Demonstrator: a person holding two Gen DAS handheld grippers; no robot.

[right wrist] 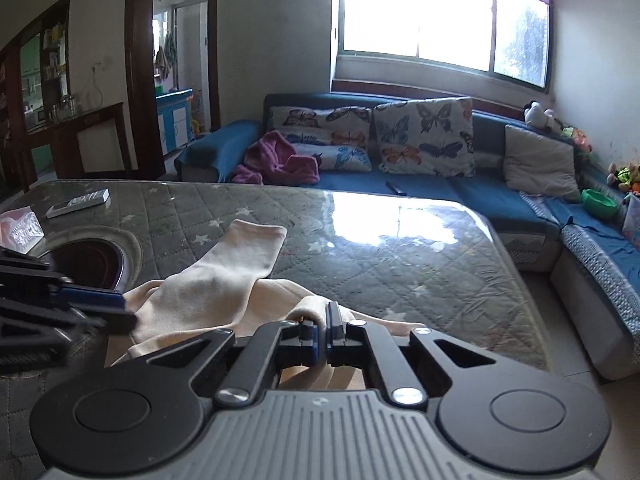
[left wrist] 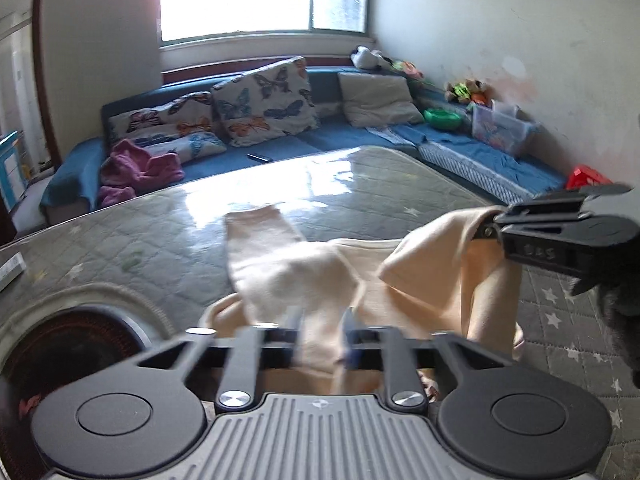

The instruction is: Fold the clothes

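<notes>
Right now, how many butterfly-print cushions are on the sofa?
3: one upright cushion mid-sofa, and a stacked pair to its left, upper on lower. Others may be hidden.

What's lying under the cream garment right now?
The cream garment lies on the quilted star-print table cover, under a glossy clear sheet. Whatever sits beneath its bunched near folds is covered.

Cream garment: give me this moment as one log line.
cream garment on table | right hand-held gripper shut on fold, lifted | left hand-held gripper astride cloth, grip unclear
</notes>
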